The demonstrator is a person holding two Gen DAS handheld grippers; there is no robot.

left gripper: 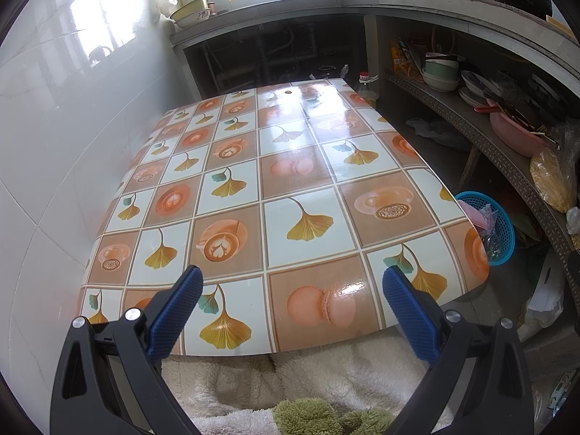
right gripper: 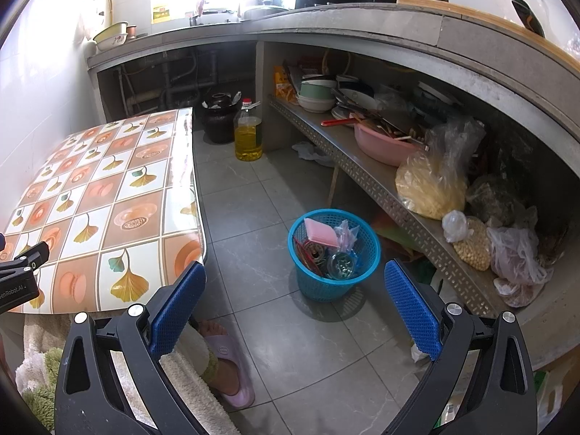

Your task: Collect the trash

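Observation:
A blue plastic basket (right gripper: 333,253) stands on the grey floor to the right of the table, holding a pink pad, a can, clear wrappers and other trash. The same basket (left gripper: 496,224) peeks out past the table's right edge in the left wrist view. My right gripper (right gripper: 293,286) hovers open above the floor just in front of the basket, nothing between its blue pads. My left gripper (left gripper: 291,290) is open over the near edge of the table (left gripper: 297,181), which is covered in a glossy cloth with leaf and cup prints. The left gripper's body (right gripper: 21,272) shows at the far left.
A perforated metal shelf (right gripper: 366,177) on the right carries bowls, a pink basin and plastic bags. An oil bottle (right gripper: 248,134) and a dark jar (right gripper: 217,116) stand on the floor beyond the table. A person's foot in a purple slipper (right gripper: 228,366) rests below my right gripper.

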